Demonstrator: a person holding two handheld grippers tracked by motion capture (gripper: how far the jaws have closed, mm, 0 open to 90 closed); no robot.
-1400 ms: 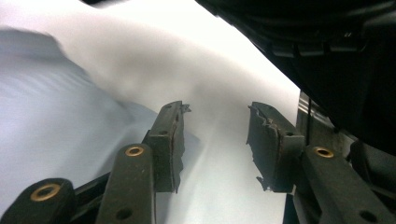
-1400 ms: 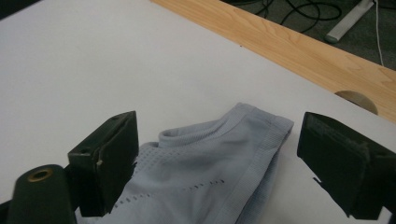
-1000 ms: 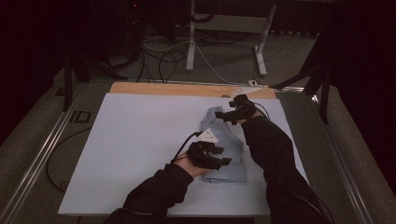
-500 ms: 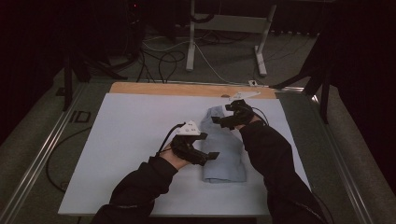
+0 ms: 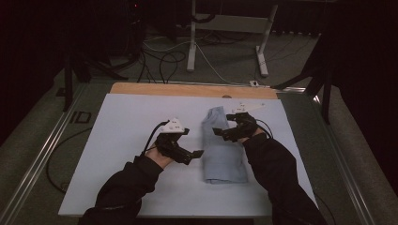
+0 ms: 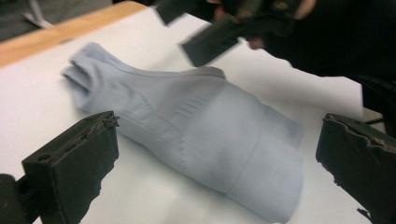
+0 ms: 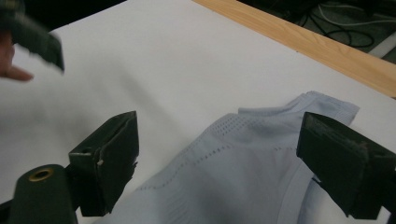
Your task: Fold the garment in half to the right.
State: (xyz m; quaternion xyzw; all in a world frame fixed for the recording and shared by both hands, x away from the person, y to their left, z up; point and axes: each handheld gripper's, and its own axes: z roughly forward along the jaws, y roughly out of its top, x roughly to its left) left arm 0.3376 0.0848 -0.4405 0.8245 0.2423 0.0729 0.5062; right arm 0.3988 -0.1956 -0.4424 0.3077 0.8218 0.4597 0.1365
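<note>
On white table (image 5: 122, 140), folded garment (image 5: 220, 145) between left gripper (image 5: 195, 153), right gripper (image 5: 219, 132), both agape.

From above we see a pale blue folded garment (image 5: 221, 145) lying as a long strip on the white table (image 5: 126, 122), running from near to far, right of centre. Our left gripper (image 5: 195, 153) hovers just left of the garment, its jaws having just been opening — nothing sits between them. Our right gripper (image 5: 219, 132) sits over the strip's far half, jaws apart and pointing left. Dark sleeves enter from the near edge. Beyond the table's wooden far edge (image 5: 187, 90) — cables (image 5: 159, 51) on the floor.
</note>
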